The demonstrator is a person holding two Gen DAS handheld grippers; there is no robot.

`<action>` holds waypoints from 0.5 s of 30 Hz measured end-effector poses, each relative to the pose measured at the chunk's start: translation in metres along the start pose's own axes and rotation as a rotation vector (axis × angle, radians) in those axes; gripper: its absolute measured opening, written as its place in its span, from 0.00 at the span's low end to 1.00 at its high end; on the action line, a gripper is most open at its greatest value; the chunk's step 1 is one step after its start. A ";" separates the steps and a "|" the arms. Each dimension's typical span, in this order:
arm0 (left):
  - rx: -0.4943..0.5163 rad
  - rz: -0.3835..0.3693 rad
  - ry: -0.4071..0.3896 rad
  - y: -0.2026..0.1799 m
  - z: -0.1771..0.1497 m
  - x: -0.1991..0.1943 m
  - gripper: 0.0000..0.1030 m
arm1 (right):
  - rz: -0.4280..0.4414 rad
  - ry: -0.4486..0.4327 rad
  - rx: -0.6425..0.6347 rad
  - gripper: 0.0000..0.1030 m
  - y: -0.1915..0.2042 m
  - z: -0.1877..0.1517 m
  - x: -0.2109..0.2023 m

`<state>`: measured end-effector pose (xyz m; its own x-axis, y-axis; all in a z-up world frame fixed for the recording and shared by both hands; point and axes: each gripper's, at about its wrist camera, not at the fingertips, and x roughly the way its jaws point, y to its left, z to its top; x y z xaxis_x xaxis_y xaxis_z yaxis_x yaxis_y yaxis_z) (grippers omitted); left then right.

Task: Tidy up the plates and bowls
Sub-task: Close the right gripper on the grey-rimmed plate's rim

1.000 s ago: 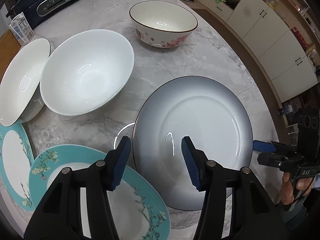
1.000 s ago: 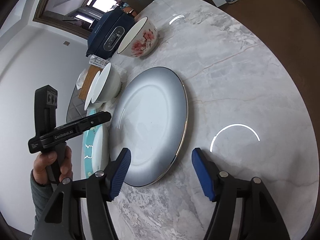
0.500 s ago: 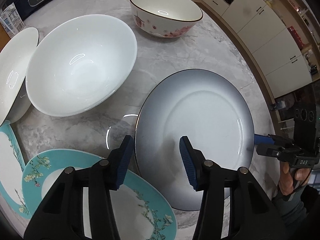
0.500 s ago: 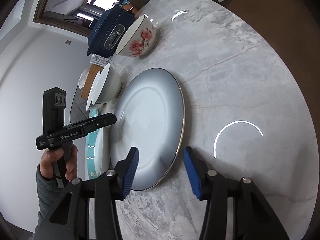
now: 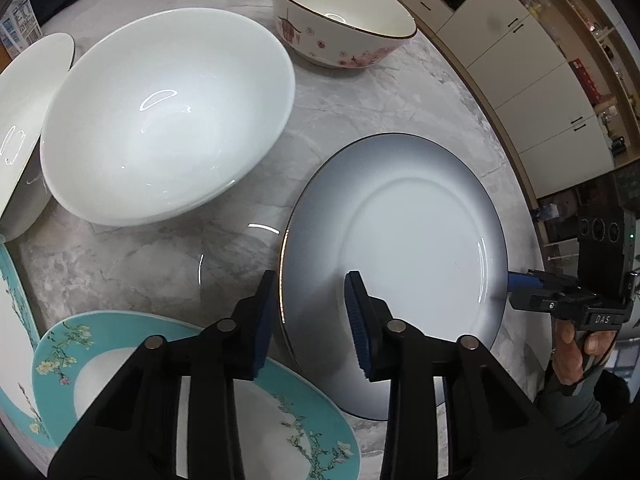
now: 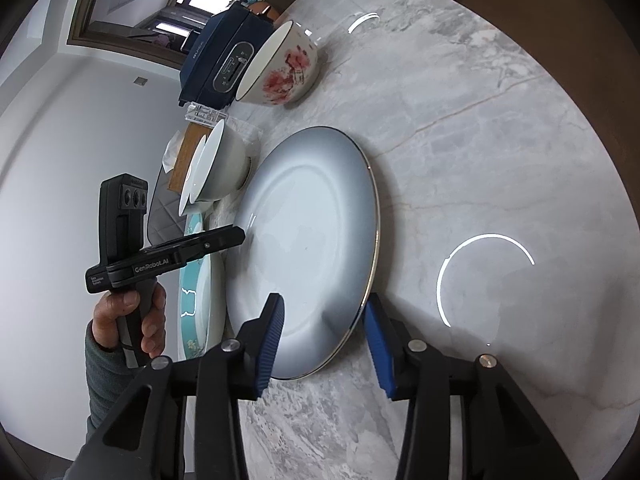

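Nearest in the left wrist view, the left gripper (image 5: 312, 312) straddles the left rim of the grey plate (image 5: 400, 256), one pad outside it and one over the plate's face, its jaws closing and the pads not yet visibly pressing. On the opposite edge, the right gripper (image 6: 325, 340) brackets the plate's rim the same way, its jaws closing too, with a gap showing on each side. The plate lies flat on the marble bench (image 6: 460, 128), its left edge just beside, perhaps overlapping, the teal floral plate (image 5: 168, 380). Farther off stand a large white bowl (image 5: 168, 112) and, beyond it, a pink-flowered bowl (image 5: 344, 32). The risk I judge greatest is that the glazed rim slips from a shallow bite, or that one side lifts first and the plate tilts and clatters onto the teal plate. Whether the outer pads reach under the rim is hidden, a second teal plate (image 5: 12, 320) is cut off at the left edge, and the white dish (image 5: 24, 92) behind the big bowl is only partly seen.
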<state>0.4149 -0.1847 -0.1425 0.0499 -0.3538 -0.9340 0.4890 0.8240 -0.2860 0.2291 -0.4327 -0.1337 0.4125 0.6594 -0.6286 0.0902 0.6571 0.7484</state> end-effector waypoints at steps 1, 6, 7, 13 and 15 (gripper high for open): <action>-0.005 -0.008 -0.007 0.002 -0.001 -0.001 0.23 | -0.001 0.000 0.004 0.38 -0.001 0.000 0.000; -0.003 -0.005 -0.011 0.005 -0.007 -0.004 0.23 | -0.037 0.001 -0.001 0.25 -0.002 0.000 -0.001; -0.006 -0.007 -0.012 0.005 -0.007 -0.003 0.23 | -0.041 0.000 0.001 0.24 -0.002 0.001 -0.001; -0.013 -0.021 -0.020 0.001 -0.012 -0.004 0.20 | -0.045 -0.017 0.043 0.13 -0.011 0.005 -0.003; -0.012 -0.021 -0.021 0.000 -0.015 -0.005 0.20 | -0.048 -0.027 0.059 0.13 -0.012 0.008 -0.003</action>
<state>0.4015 -0.1765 -0.1414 0.0584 -0.3798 -0.9232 0.4795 0.8218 -0.3078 0.2341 -0.4460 -0.1390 0.4305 0.6171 -0.6587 0.1634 0.6644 0.7293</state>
